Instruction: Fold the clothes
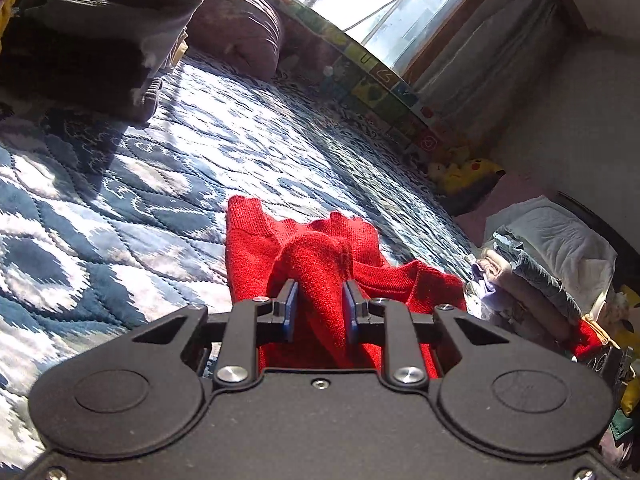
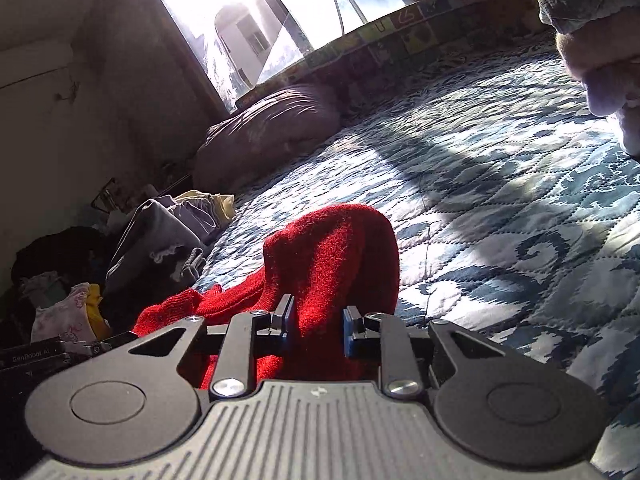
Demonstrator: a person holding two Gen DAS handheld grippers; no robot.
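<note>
— Red knit garment (image 1: pixel 256 248), bunched and lifted off the quilted bed cover (image 1: pixel 120 208)?

— Lifted in part. Pinched at one fold between the blue pads of the left gripper (image 1: pixel 320 312), pressed tight on the wool from both sides. Rest of it spread flat ahead on the cover, scalloped hem toward the window-side edge of the bed.

— And on the other side?

— Same red garment (image 2: pixel 332 248), humped up in a rounded peak over the right gripper (image 2: pixel 318 330). Clamped there too, wool wedged between both pads. Trailed off to the left of that view in a low ridge, cuff resting near the bed's edge.

— Around it?

— Blue-and-white cover sunlit, crossed by long shadows. Stack of dark folded clothes (image 1: pixel 96 40) near the far left corner in the left wrist view. Mauve pillow (image 1: pixel 240 16) against the headboard side, under the window (image 2: pixel 256 20). Strip of patterned tiles (image 1: pixel 376 76) along the far edge. Yellow plush toy (image 1: pixel 468 172) down beside the far right corner. Folded pale and denim pile (image 1: pixel 532 264) just off the right edge. Loose heap of grey and yellow laundry (image 2: pixel 168 232) at the left edge in the right wrist view.
</note>
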